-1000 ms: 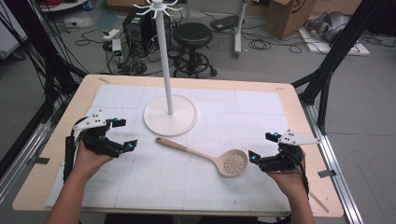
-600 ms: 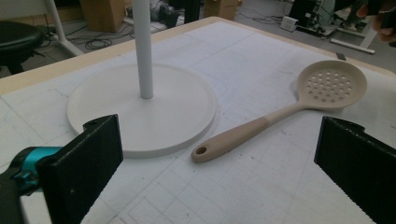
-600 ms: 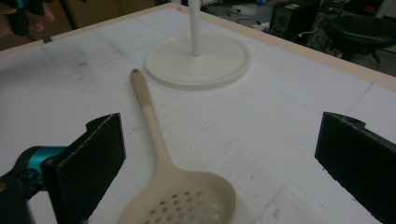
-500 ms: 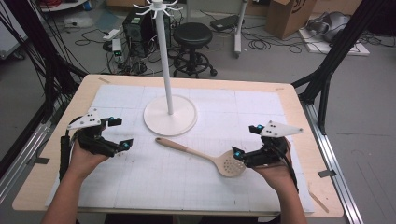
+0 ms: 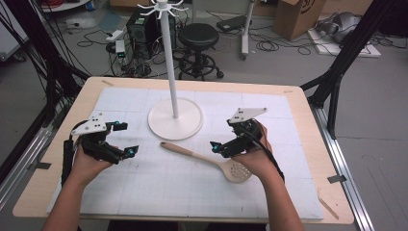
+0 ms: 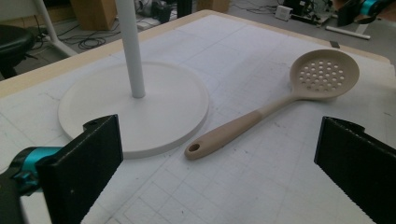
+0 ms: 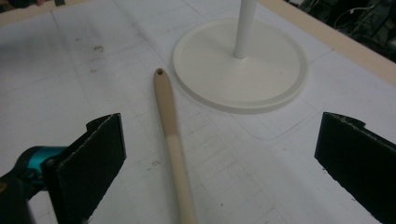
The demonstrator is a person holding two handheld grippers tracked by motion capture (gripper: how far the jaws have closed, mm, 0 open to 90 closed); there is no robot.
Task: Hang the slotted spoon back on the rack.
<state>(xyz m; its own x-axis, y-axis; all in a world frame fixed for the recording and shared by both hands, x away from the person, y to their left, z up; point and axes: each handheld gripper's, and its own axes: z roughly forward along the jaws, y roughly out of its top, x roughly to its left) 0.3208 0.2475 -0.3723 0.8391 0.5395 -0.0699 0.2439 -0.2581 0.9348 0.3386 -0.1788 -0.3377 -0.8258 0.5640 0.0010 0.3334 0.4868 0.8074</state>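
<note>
A beige slotted spoon lies flat on the white mat, its handle end toward the stand and its perforated bowl under the person's right hand. My right gripper hovers open over the handle, which runs between its jaws in the right gripper view as the spoon handle. My left gripper stands open at the left of the mat, empty, facing the spoon. The white hook stand rises from its round base just behind the spoon.
The white grid mat covers most of the wooden table. The stand base lies close to the handle's hole end. A black stool, cables and boxes sit on the floor beyond the table.
My right gripper has moved left and forward from the table's right side to above the spoon's handle. My left gripper has barely shifted. The spoon has not moved.
</note>
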